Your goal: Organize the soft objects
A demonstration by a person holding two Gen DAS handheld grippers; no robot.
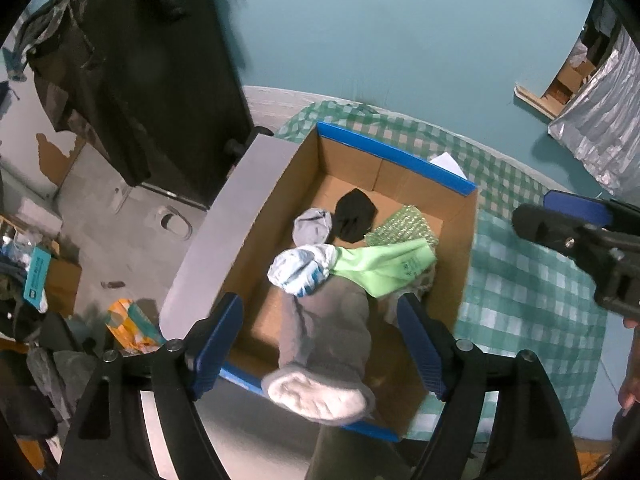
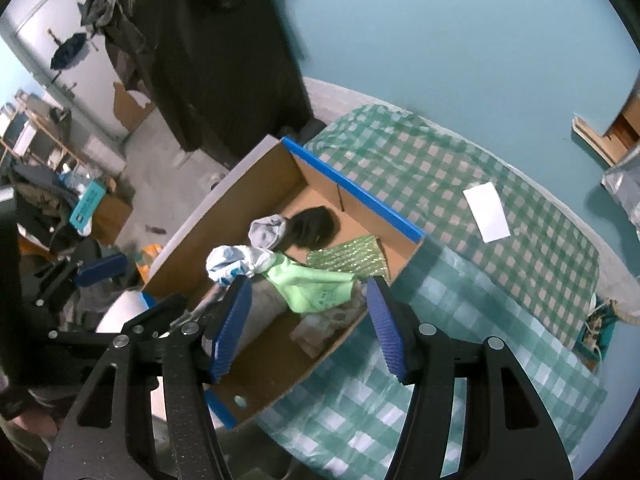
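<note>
Socks [image 1: 324, 344]: three | cardboard box [image 1: 460, 240]: one | green cloth [image 1: 384, 268]: one

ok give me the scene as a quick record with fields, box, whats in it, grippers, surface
container: cardboard box with blue-taped rim, open top
contents: green cloth, black item, white-and-blue bundle, pale grey bundle, green bubble wrap, grey sock
sock position: draped over the near rim, cuff outside
left hand-held gripper: open, above the sock, holding nothing
right hand-held gripper: open, above the box, holding nothing
surface: green checked cloth
outside box: white paper on the cloth
</note>
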